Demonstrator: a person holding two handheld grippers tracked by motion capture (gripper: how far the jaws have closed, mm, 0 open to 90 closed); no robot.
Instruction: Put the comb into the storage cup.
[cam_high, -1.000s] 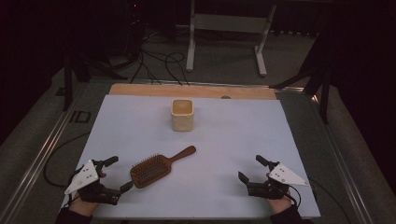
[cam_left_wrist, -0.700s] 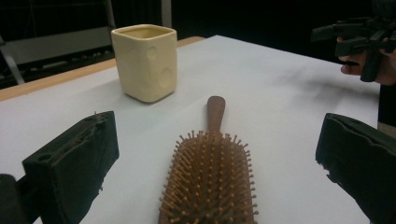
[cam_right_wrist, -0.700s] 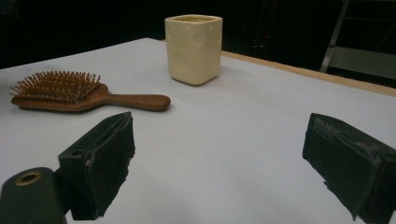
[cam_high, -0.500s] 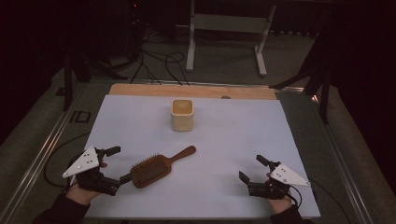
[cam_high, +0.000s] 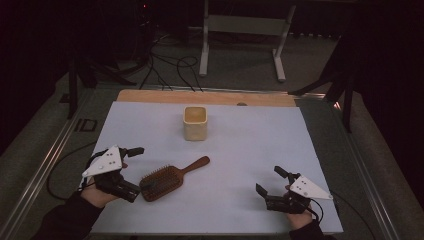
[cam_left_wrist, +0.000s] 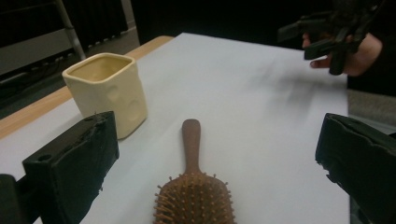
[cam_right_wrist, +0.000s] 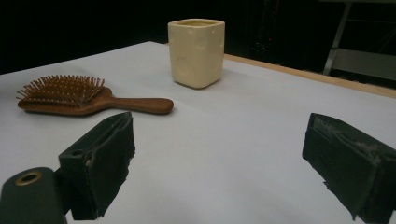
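A wooden paddle hairbrush (cam_high: 170, 179) lies bristles up on the white sheet, with its handle pointing to the far right. A cream square cup (cam_high: 195, 123) stands upright beyond it, near the middle of the sheet. My left gripper (cam_high: 134, 171) is open just left of the brush head, and its jaws hold nothing. In the left gripper view the brush (cam_left_wrist: 192, 186) lies straight ahead between the wide-apart jaws of the left gripper (cam_left_wrist: 217, 154), and the cup (cam_left_wrist: 106, 91) is at the left. My right gripper (cam_high: 268, 180) rests open at the front right, well clear of the brush (cam_right_wrist: 88, 98) and the cup (cam_right_wrist: 196, 45).
The white sheet (cam_high: 260, 140) covers the table, and a bare wooden strip (cam_high: 150, 96) runs along its far edge. Beyond the table are a metal stand (cam_high: 240, 25) and floor cables (cam_high: 170, 67). Metal rails (cam_high: 50, 165) run down both sides.
My left gripper has risen and swung its jaws toward the brush head. The brush, the cup and the right gripper have stayed in place.
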